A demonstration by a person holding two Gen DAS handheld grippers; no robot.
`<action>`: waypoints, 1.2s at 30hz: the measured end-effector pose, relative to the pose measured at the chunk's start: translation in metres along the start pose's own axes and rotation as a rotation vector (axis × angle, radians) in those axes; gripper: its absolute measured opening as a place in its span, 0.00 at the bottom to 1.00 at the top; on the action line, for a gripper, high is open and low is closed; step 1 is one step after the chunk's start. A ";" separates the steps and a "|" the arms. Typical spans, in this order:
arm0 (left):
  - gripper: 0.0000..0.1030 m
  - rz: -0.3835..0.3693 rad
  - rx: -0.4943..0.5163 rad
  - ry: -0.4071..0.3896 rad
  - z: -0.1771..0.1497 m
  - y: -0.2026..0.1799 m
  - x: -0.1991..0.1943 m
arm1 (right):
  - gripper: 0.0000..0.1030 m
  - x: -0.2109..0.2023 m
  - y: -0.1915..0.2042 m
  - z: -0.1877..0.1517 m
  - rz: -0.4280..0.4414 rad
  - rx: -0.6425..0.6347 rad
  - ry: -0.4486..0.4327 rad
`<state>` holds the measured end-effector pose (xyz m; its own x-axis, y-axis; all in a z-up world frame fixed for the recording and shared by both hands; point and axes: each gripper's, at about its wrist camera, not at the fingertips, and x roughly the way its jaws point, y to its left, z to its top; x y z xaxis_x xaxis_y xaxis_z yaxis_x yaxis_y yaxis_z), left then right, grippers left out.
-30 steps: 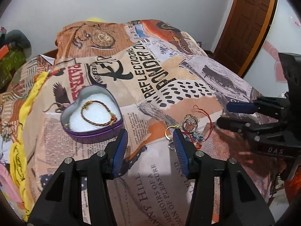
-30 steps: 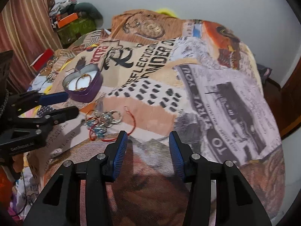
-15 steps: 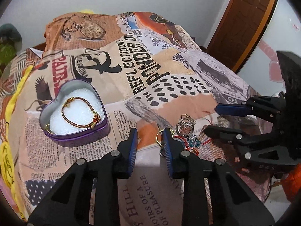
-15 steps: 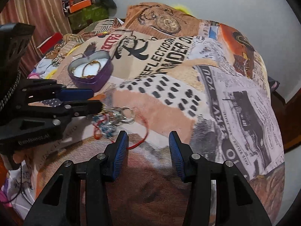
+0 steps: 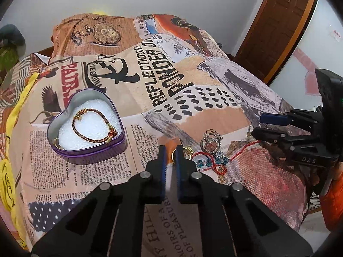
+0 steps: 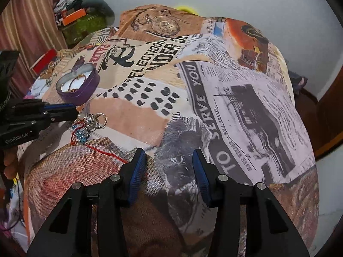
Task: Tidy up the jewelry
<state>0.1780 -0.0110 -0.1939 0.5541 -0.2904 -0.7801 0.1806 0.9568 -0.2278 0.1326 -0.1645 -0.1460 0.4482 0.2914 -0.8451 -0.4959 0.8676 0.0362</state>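
My left gripper (image 5: pixel 170 152) is shut on a thin gold ring (image 5: pixel 172 156) at the left edge of a small jewelry pile on the bedspread. The pile holds a silver ring with a pink stone (image 5: pixel 211 142) and a red cord bracelet with blue beads (image 5: pixel 214 162). A purple heart-shaped tin (image 5: pixel 90 154) lies to the left, and a braided red-gold bracelet (image 5: pixel 94 128) rests on its white foam. My right gripper (image 6: pixel 169 160) hovers open over the cloth with nothing between its fingers. The red cord's end (image 6: pixel 115 156) reaches its left finger.
A printed newspaper-pattern bedspread (image 6: pixel 235 107) covers the bed. A brown door (image 5: pixel 278 21) stands at the right, and clutter with an orange box (image 6: pixel 75 15) is piled at the far left corner. A person's fingers (image 6: pixel 9 160) hold the left gripper.
The left jaws have closed from wide apart onto the gold ring. The right gripper has shifted a little to the right, so the pile sits further left in its view.
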 end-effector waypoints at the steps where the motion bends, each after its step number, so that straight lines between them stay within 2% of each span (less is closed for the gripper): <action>1: 0.03 0.003 0.001 -0.002 0.000 0.000 -0.001 | 0.41 -0.001 0.000 0.000 0.003 0.005 -0.002; 5: 0.01 -0.028 -0.015 -0.015 0.002 0.001 -0.008 | 0.41 -0.011 0.008 0.005 0.077 0.018 -0.035; 9: 0.00 -0.034 -0.011 -0.041 0.003 -0.004 -0.019 | 0.41 -0.016 0.029 0.011 0.123 -0.031 -0.057; 15: 0.00 -0.043 -0.002 -0.066 -0.003 -0.009 -0.034 | 0.41 0.003 0.062 0.015 0.166 -0.134 -0.018; 19: 0.00 -0.043 -0.011 -0.071 -0.009 -0.007 -0.040 | 0.40 0.019 0.070 0.015 0.184 -0.169 0.018; 20: 0.00 -0.042 -0.016 -0.072 -0.010 -0.006 -0.041 | 0.39 0.019 0.071 0.015 0.187 -0.170 0.016; 22: 0.00 -0.037 -0.025 -0.072 -0.013 -0.003 -0.042 | 0.22 0.018 0.072 0.014 0.203 -0.182 0.017; 24: 0.00 -0.045 -0.038 -0.069 -0.015 -0.001 -0.043 | 0.10 0.017 0.073 0.010 0.204 -0.193 0.012; 28: 0.00 -0.050 -0.050 -0.067 -0.018 0.000 -0.042 | 0.05 0.010 0.078 0.002 0.189 -0.208 -0.008; 36: 0.00 -0.061 -0.041 -0.078 -0.020 -0.009 -0.048 | 0.03 -0.003 0.055 -0.007 0.176 -0.094 -0.024</action>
<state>0.1341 -0.0054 -0.1663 0.6049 -0.3473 -0.7165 0.1836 0.9365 -0.2989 0.0993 -0.1204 -0.1454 0.3654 0.4461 -0.8170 -0.6354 0.7610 0.1313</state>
